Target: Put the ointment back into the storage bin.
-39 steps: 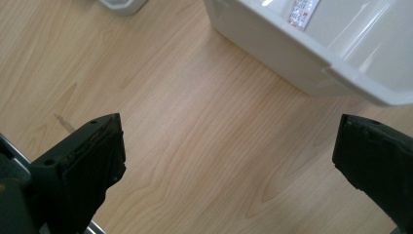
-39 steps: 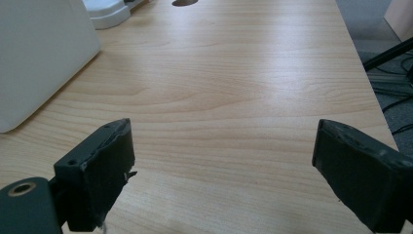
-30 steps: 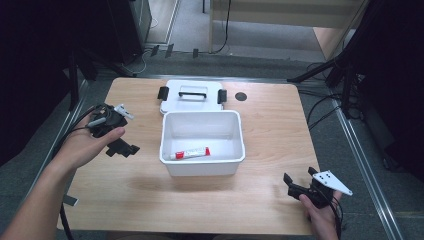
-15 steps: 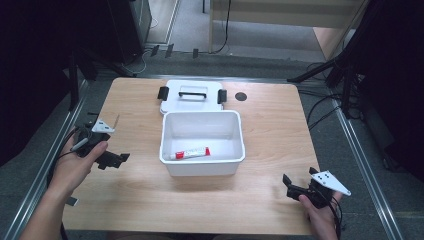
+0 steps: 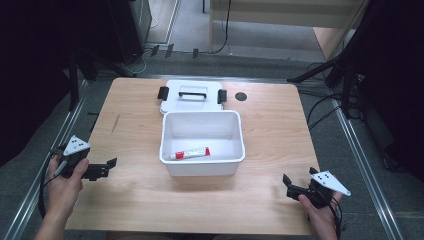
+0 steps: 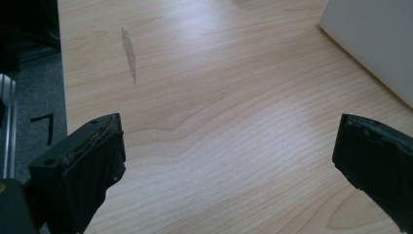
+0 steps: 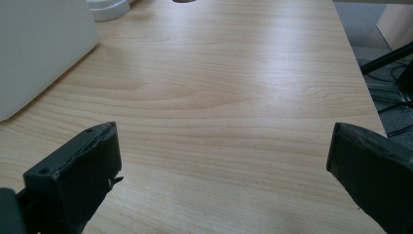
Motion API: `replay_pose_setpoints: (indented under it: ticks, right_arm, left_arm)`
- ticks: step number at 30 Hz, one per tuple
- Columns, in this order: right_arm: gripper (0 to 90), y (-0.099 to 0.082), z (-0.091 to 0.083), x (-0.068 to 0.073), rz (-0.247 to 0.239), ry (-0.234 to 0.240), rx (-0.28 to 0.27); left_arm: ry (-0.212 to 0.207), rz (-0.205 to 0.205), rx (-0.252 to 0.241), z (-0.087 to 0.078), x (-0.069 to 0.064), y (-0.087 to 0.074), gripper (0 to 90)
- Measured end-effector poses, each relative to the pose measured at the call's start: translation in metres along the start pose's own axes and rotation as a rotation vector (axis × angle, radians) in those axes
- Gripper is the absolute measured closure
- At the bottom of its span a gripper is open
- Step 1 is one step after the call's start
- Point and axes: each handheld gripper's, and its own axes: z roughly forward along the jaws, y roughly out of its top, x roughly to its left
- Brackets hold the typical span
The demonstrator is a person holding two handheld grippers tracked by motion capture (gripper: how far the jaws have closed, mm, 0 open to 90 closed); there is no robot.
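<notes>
Two hand-held grippers rest low over the desk (image 5: 140,200), both spread and empty: left hand-held gripper (image 5: 102,170) near the left edge, right hand-held gripper (image 5: 292,189) near the front right corner. A tube (image 5: 190,153) lies flat inside the bin (image 5: 202,167), against its front wall. Judged light, soft and slightly slippery; grip it across the middle, from above. The bin walls limit side access. The lid (image 5: 192,95) lies behind the bin, touching it. Open desk flanks both sides.
</notes>
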Motion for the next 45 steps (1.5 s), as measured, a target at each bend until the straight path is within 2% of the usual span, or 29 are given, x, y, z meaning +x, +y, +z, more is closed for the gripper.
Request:
replay_pose_setpoints:
  ticks: [5, 10, 14, 24, 30, 36, 40, 41, 45]
  right_arm:
    - [0.0, 0.000, 0.000, 0.000, 0.000, 0.000, -0.001]
    - [0.0, 0.000, 0.000, 0.000, 0.000, 0.000, -0.001]
    - [0.0, 0.000, 0.000, 0.000, -0.001, 0.000, 0.002]
    - [0.0, 0.000, 0.000, 0.001, -0.005, -0.005, 0.003]
    - [0.0, 0.000, 0.000, 0.001, -0.008, -0.010, 0.004]
    - [0.0, 0.000, 0.000, 0.001, -0.011, -0.007, -0.001]
    - [0.0, 0.000, 0.000, 0.000, -0.008, -0.005, -0.002]
    - [0.0, 0.000, 0.000, 0.000, -0.009, -0.005, -0.002]
    - [0.0, 0.000, 0.000, 0.000, -0.009, -0.003, -0.002]
  left_arm:
    - [0.016, -0.052, -0.068, -0.002, 0.006, -0.021, 0.0]
    - [0.062, -0.086, -0.111, -0.004, 0.010, -0.038, 0.0]
    - [0.075, -0.118, -0.152, -0.008, 0.014, -0.052, 0.0]
    - [0.115, -0.160, -0.229, -0.016, 0.020, -0.080, 0.0]
    - [0.136, -0.193, -0.257, -0.021, 0.025, -0.096, 0.0]
    - [0.151, -0.229, -0.285, -0.024, 0.026, -0.105, 0.0]
    - [0.161, -0.203, -0.273, -0.021, 0.022, -0.104, 0.0]
    - [0.170, -0.186, -0.271, -0.021, 0.021, -0.103, 0.0]
    - [0.155, -0.188, -0.281, -0.021, 0.021, -0.104, 0.0]
